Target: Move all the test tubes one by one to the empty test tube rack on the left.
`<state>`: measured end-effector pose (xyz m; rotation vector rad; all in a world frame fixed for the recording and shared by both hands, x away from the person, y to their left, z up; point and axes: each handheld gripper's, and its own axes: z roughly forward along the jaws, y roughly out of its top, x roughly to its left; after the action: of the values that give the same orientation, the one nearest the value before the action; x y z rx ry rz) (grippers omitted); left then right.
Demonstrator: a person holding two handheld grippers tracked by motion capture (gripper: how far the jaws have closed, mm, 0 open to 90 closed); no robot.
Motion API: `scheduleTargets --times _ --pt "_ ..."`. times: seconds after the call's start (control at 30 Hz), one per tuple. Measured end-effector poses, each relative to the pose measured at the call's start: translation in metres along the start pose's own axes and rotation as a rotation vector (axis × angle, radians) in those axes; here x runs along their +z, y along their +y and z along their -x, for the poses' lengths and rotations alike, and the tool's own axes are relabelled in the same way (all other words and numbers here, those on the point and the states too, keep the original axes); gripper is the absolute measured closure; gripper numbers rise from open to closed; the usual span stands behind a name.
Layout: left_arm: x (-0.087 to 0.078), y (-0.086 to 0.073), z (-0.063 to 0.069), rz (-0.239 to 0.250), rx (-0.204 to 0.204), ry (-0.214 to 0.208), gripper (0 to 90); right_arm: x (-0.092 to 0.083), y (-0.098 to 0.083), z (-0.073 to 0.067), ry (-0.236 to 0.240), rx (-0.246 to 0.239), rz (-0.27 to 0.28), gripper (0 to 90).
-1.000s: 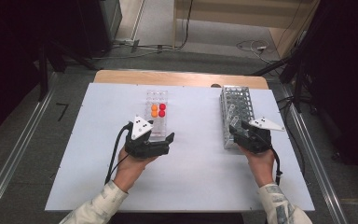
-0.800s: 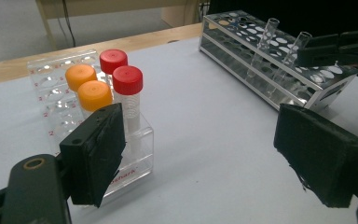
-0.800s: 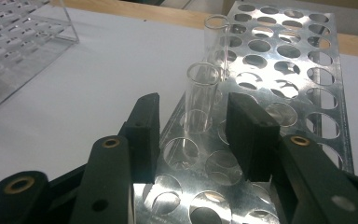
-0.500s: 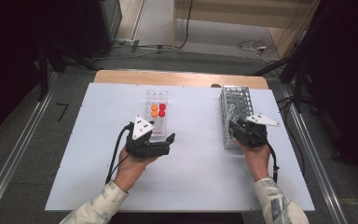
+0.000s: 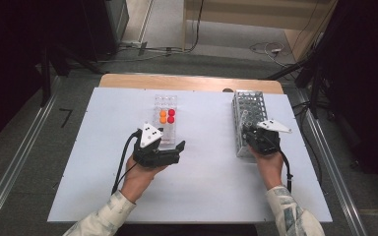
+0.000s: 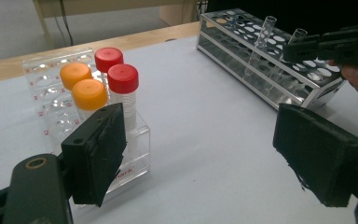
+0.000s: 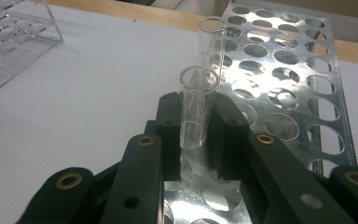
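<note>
While the left gripper (image 5: 179,147) hung spread beside the capped tubes (image 6: 105,77), the right gripper (image 7: 198,140), its jaws just closed, pinched a glass test tube (image 7: 196,105) standing in the metal rack (image 7: 303,70), probably light, slippery, fragile, best gripped gently mid-wall.

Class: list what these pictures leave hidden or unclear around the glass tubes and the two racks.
- Lower end of the clear glass test tube: right gripper view, hidden by the right tool.
- Near end of the perforated metal rack: high view, covered by that tool.
- Red print on the clear plastic rack: left gripper view, hidden by the left tool's pad.
</note>
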<state>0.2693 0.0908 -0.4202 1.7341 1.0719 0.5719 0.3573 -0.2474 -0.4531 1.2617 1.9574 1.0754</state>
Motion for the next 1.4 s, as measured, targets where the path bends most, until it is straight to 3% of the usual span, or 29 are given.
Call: scheduleTargets --times 0.43,0.87,1.13,1.4 --pt "-0.001 0.000 0.000 -0.001 0.003 -0.002 17.3 -0.016 0.012 -0.001 -0.005 -0.011 0.053 73.6" --pt "-0.001 0.000 0.000 0.000 0.006 0.001 17.3 -0.043 0.026 0.002 0.031 0.009 0.121 73.8" --pt "-0.001 0.000 0.002 -0.001 0.012 0.001 17.3 -0.060 0.030 -0.003 0.082 0.004 0.150 73.9" --pt "-0.004 0.001 0.002 0.013 0.006 -0.004 17.8 -0.066 0.031 -0.022 0.149 -0.036 0.145 73.8"
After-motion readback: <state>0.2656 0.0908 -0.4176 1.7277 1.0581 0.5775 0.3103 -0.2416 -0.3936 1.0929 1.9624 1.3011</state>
